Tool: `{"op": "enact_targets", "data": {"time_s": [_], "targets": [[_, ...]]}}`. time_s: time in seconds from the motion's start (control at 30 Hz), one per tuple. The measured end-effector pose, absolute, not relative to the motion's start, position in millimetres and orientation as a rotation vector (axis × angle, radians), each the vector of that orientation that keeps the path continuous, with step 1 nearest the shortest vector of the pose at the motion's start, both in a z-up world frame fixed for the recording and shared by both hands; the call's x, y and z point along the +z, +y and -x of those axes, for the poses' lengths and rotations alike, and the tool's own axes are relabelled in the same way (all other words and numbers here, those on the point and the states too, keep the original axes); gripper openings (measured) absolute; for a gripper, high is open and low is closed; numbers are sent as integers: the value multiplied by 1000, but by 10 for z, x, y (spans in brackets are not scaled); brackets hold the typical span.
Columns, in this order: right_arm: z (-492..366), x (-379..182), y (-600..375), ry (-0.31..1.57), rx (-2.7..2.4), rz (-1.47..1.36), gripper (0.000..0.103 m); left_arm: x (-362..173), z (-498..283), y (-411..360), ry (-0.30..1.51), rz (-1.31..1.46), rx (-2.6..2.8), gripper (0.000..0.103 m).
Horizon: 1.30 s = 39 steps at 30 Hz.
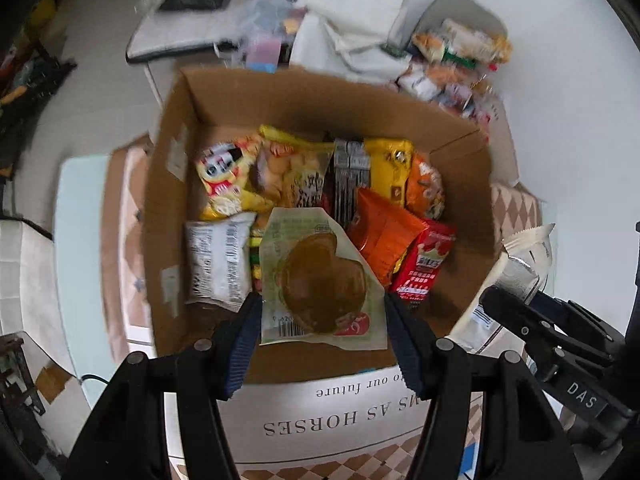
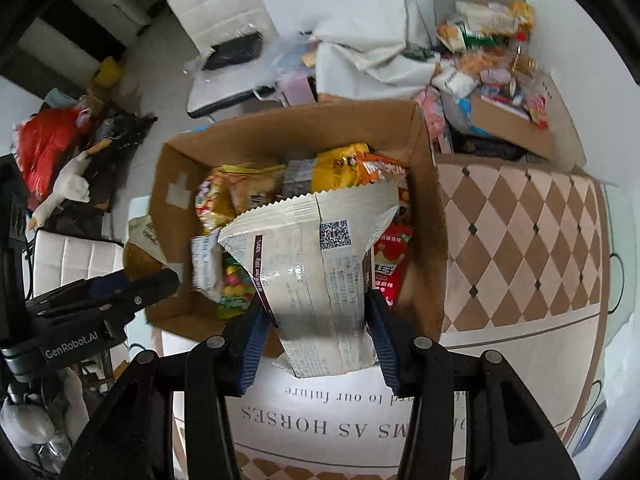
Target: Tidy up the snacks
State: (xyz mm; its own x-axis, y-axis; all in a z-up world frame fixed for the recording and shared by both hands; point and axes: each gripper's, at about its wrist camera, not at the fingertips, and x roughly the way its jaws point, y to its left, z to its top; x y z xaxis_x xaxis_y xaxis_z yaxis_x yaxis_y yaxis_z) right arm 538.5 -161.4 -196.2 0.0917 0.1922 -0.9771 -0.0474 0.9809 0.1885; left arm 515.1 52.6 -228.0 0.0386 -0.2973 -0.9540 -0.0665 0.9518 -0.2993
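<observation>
A brown cardboard box (image 1: 176, 216) (image 2: 430, 240) stands on the table, holding several snack bags in yellow, orange, red and grey. My left gripper (image 1: 322, 320) is shut on a pale green packet with a brown pancake picture (image 1: 320, 276), hanging above the box's near side. My right gripper (image 2: 318, 328) is shut on a white and silver bag with a QR code (image 2: 316, 264), also over the box. In the left wrist view the right gripper (image 1: 520, 312) shows at the right with its white bag (image 1: 524, 256). In the right wrist view the left gripper (image 2: 120, 292) shows at the left.
A cloth with brown diamond checks and printed lettering (image 2: 520, 232) covers the table. A heap of more snacks (image 2: 492, 60) and a smaller carton (image 2: 512, 124) lie behind the box to the right. White chairs (image 2: 224, 20) and floor clutter (image 2: 52, 148) sit to the left.
</observation>
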Motion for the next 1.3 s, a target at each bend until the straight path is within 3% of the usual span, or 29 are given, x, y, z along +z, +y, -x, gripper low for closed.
{"op": "enact_targets", "data": {"time_s": [0.3, 0.77, 0.8, 0.9, 0.97, 1.1, 1.2, 1.3], "targets": [[-5558, -2639, -1729, 1579, 134, -200, 51, -2988, -5194, 464, 1709, 337, -177, 59], [-5532, -3120, -1732, 1704, 151, -406, 54, -3148, -5184, 448, 1756, 319, -146, 60], [-5528, -3145, -1729, 1719, 145, -401, 58, -3134, -5189, 444, 1752, 315, -141, 60], [-5511, -3166, -1686, 1732, 128, -348, 92, -3077, -5216, 450, 1730, 319, -134, 63], [-5488, -3154, -1669, 1730, 119, -329, 92, -3008, -5211, 459, 1703, 322, -132, 75], [-5423, -3124, -1641, 1716, 98, -278, 93, -2851, -5196, 468, 1651, 317, -125, 76], [-5372, -3067, -1623, 1694, 80, -222, 93, -2746, -5167, 478, 1611, 289, -118, 89], [-5333, -3017, -1583, 1677, 69, -190, 94, -2680, -5106, 471, 1602, 270, -110, 90]]}}
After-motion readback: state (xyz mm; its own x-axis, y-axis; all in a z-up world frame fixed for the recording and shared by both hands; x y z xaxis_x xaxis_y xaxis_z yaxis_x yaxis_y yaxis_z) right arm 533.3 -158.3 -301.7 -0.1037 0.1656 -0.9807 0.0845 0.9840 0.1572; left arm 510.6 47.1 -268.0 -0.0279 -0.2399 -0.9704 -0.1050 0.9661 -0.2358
